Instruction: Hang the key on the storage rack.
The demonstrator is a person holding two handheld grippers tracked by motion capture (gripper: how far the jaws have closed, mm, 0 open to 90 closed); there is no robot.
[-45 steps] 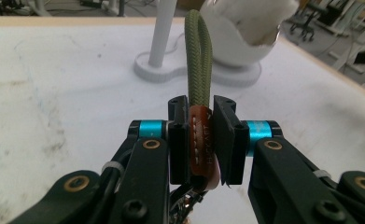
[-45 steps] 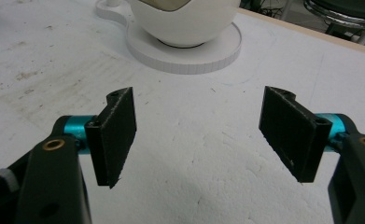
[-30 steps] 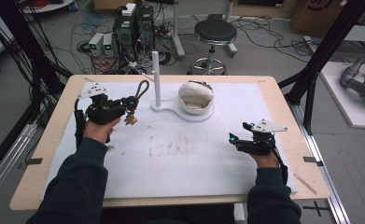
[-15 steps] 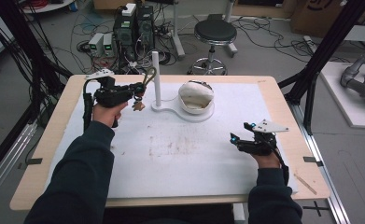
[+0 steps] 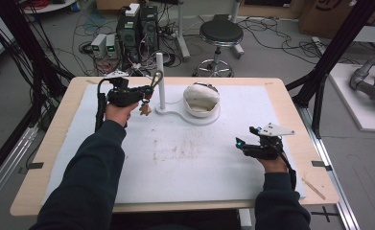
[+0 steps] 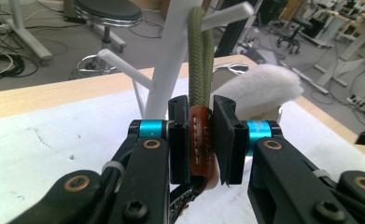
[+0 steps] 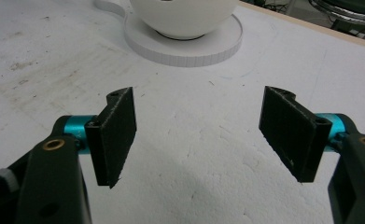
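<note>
- My left gripper (image 6: pixel 201 140) clamps the brown leather tab (image 6: pixel 202 144) of an olive cord loop (image 6: pixel 200 51), at the far left beside the white peg stand (image 5: pixel 160 79).
- My right gripper (image 7: pixel 199 135) gapes wide, holding nothing, near right.

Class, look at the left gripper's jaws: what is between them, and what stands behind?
Left gripper clamps a brown leather tab with olive cord loop. Behind: white peg stand. The keychain's lower end is hidden.

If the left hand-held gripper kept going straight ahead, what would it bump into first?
Probably the white peg stand: it rises just beyond the left hand-held gripper, which is shut on the keychain. Depth is unclear.
</note>
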